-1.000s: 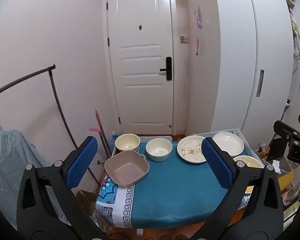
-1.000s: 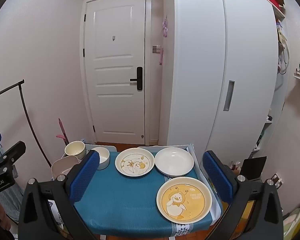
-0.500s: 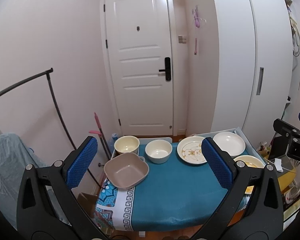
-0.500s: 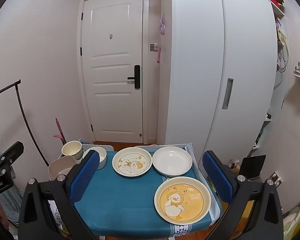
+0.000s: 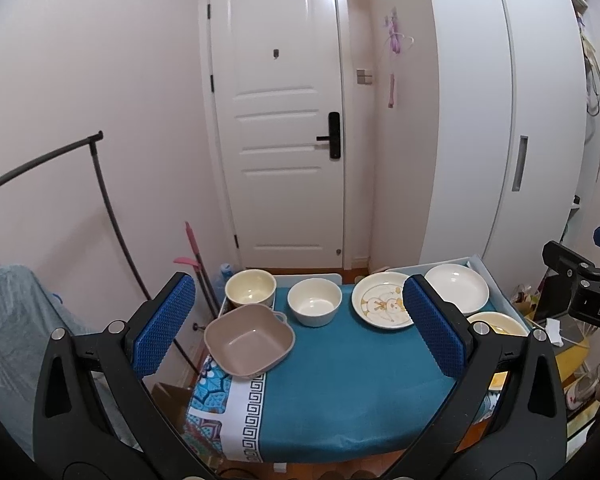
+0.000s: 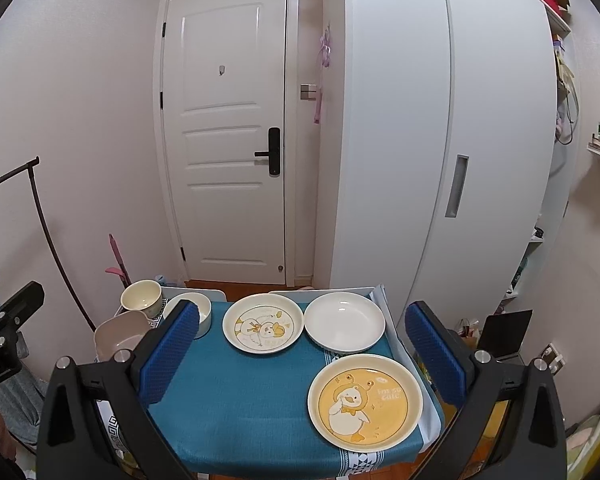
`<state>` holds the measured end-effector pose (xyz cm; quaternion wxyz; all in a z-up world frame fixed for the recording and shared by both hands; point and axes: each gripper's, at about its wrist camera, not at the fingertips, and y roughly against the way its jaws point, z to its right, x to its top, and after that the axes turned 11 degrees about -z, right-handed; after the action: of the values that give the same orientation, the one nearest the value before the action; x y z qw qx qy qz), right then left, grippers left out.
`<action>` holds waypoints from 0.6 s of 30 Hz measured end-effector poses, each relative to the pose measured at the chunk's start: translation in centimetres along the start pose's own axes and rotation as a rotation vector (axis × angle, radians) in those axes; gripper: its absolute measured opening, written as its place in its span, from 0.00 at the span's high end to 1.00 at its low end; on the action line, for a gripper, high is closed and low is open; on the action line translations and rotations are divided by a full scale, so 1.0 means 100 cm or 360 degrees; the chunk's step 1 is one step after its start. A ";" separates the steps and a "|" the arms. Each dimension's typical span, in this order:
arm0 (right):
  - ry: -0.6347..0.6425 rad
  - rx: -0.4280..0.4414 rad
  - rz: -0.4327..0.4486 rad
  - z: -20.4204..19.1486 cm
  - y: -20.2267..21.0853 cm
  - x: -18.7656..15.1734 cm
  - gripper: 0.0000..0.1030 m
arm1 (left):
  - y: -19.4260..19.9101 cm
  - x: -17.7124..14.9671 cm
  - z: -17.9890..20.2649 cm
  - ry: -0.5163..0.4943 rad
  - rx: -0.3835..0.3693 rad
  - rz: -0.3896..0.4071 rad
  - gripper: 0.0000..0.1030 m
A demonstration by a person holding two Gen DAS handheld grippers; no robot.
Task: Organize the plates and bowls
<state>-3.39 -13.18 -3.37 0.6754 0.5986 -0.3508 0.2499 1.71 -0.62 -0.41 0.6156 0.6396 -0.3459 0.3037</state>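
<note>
On a small table with a blue cloth (image 5: 340, 376) stand a square taupe bowl (image 5: 249, 340) at the left edge, a cream bowl (image 5: 250, 288), a white bowl (image 5: 314, 306), a white plate with a duck drawing (image 5: 382, 306), a plain white plate (image 5: 456, 288) and a yellow duck plate (image 6: 365, 401) at the right front. My left gripper (image 5: 298, 326) is open and empty, held above the table's near side. My right gripper (image 6: 300, 354) is open and empty, above the table's right half.
A white door (image 5: 280, 120) and a white wardrobe (image 6: 440, 140) stand behind the table. A black clothes rail (image 5: 100, 200) stands to the left, with grey cloth (image 5: 12, 320) below it. A pink-handled tool (image 5: 192, 248) leans by the wall.
Both grippers have drifted slightly back and up; the table and dishes sit a little lower in the views. No dish has moved.
</note>
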 end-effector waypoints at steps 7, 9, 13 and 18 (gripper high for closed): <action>0.0004 -0.0008 -0.0007 -0.001 -0.004 0.001 0.00 | -0.007 0.001 0.000 0.0001 -0.0011 -0.0010 0.00; 0.0002 -0.0009 -0.0007 0.000 -0.004 0.001 0.00 | -0.008 0.001 -0.001 0.0002 -0.0006 -0.0010 0.00; 0.0003 0.0000 -0.0016 0.000 -0.008 0.002 0.00 | -0.010 0.002 0.000 0.0002 0.0003 -0.0010 0.00; 0.0000 -0.0004 -0.0017 0.000 -0.009 0.003 0.00 | -0.012 0.003 0.000 0.0007 -0.0006 -0.0017 0.00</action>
<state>-2.53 -13.30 -3.74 0.6774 0.5996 -0.3480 0.2460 2.88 -0.68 -0.83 0.6192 0.6396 -0.3417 0.3013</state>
